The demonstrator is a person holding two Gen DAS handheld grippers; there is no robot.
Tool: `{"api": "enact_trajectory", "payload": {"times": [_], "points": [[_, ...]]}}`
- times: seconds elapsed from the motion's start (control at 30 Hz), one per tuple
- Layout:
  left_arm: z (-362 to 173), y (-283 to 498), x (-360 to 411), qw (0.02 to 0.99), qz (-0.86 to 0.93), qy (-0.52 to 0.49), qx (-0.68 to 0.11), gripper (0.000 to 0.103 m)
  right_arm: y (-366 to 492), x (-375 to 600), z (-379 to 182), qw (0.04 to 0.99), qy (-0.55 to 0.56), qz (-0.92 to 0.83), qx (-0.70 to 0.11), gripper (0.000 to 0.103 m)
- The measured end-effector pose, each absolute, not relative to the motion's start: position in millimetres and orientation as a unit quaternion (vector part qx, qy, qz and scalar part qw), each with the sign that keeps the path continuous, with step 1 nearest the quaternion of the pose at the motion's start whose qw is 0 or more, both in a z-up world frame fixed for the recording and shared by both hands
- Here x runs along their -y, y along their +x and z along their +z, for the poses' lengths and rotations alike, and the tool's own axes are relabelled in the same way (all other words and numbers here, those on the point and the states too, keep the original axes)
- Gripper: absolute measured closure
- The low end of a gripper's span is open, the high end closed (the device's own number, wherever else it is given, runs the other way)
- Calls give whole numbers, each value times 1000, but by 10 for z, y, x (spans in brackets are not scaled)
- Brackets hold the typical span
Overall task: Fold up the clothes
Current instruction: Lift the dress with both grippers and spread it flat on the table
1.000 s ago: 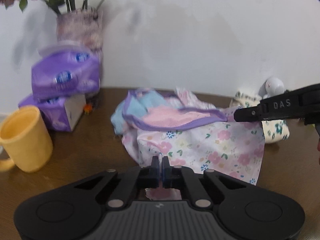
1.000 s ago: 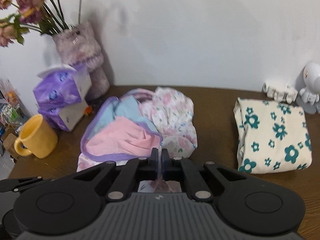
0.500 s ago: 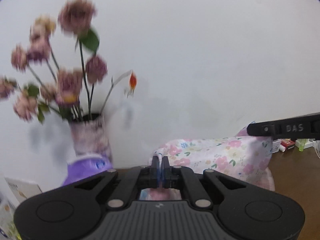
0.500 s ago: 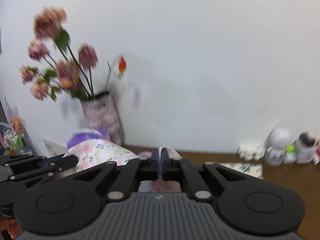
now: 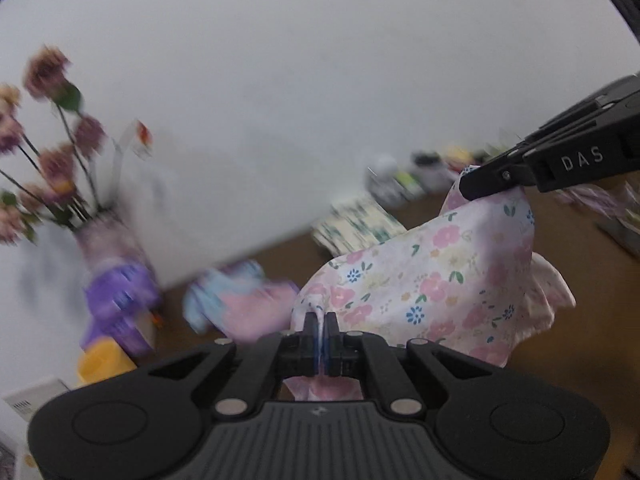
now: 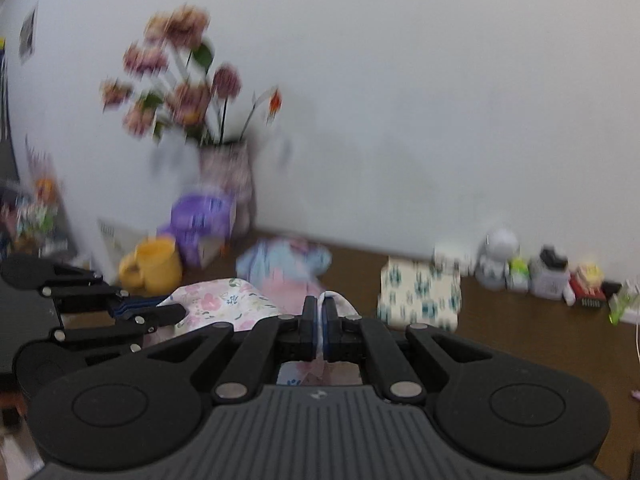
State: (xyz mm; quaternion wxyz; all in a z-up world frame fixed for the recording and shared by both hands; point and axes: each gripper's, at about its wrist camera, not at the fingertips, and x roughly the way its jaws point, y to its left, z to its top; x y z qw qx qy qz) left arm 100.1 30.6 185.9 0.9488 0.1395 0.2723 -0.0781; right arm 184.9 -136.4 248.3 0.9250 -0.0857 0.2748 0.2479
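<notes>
Clamping a pale edge of the pink floral cotton garment (image 6: pixel 224 304) between the closed fingers of the right gripper (image 6: pixel 320 320), near centre. Gripping the same cloth at near left with the left gripper (image 6: pixel 168 314). Sitting far left on the brown wooden table (image 6: pixel 520 340): a yellow mug (image 6: pixel 154 266). Lying far right: a folded cream cloth with teal flowers (image 6: pixel 420 296).

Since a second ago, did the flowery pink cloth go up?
Yes. The pink floral cloth went up off the brown wooden table, where it lay; both grippers hold it.
</notes>
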Motion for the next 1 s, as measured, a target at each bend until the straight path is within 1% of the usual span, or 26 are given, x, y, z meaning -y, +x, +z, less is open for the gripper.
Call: {"api": "enact_trajectory", "payload": {"times": [0.17,0.3,0.43,0.6,0.67,0.7,0.73,0.77,0.8,0.83,0.87,0.9,1.0], "points": [[1341,680,-205,930,-126,141,-316,102,1486,1540,1858,897,-118,261,-337,101],[1038,469,-139,917,-156,138,-339,102,1298,1599,1378,872,-125,277,-384,101],[803,422,-74,904,-170,143,-365,102,1196,1638,988,850,-127,288,-423,101],[520,427,-18,887,-180,143,-400,101,1192,1682,658,826,-121,297,-463,100],[496,481,-65,885,-176,120,-414,100,1207,1696,613,819,-119,298,-475,99],[527,482,-108,886,-174,108,-415,95,1212,1705,608,816,-117,298,-482,95],[588,457,-161,889,-173,98,-412,93,1216,1710,620,812,-115,299,-487,93],[648,432,-214,892,-171,88,-409,89,1217,1720,654,809,-113,300,-493,83],[709,407,-266,895,-170,77,-406,74,1220,1735,718,808,-115,302,-492,66],[770,383,-319,897,-168,67,-403,64,1224,1751,792,808,-118,305,-489,58],[831,358,-372,899,-167,57,-400,49,1227,1767,866,809,-122,308,-486,52],[889,330,-420,902,-162,51,-398,46,1243,1770,946,810,-128,309,-481,52],[970,329,-547,898,-142,40,-415,45,1382,1697,1166,816,-139,307,-470,51]]}}
